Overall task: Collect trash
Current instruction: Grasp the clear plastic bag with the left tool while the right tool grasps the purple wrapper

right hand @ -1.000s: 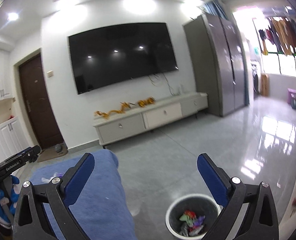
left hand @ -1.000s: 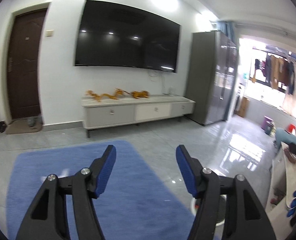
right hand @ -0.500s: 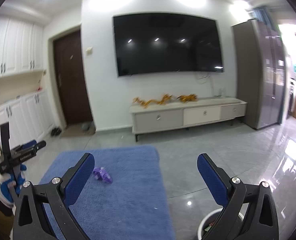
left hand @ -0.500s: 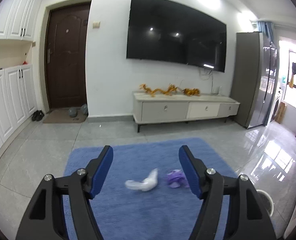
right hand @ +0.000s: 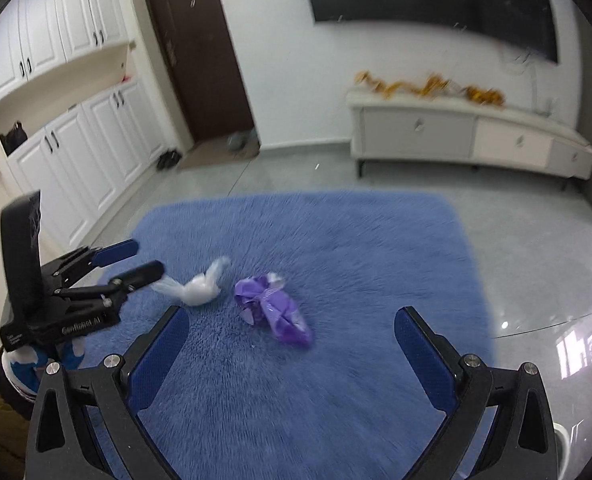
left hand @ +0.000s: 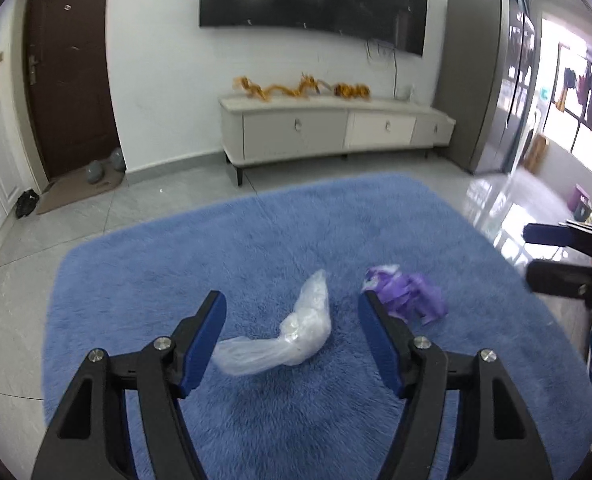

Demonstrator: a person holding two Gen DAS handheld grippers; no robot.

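Presently listed: clear plastic bag (left hand: 292, 336) and purple wrapper (left hand: 405, 294), lain side by side on blue rug (left hand: 335, 224); left gripper (left hand: 292, 334) spread, bag framed between fingers, presumably for pickup; right gripper (right hand: 292, 354) spread, empty, wrapper ahead.

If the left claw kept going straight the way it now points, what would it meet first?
Most likely the clear plastic bag, which lies on the blue rug between the open fingers of the left claw. The purple wrapper sits off to its right. Depth is uncertain.
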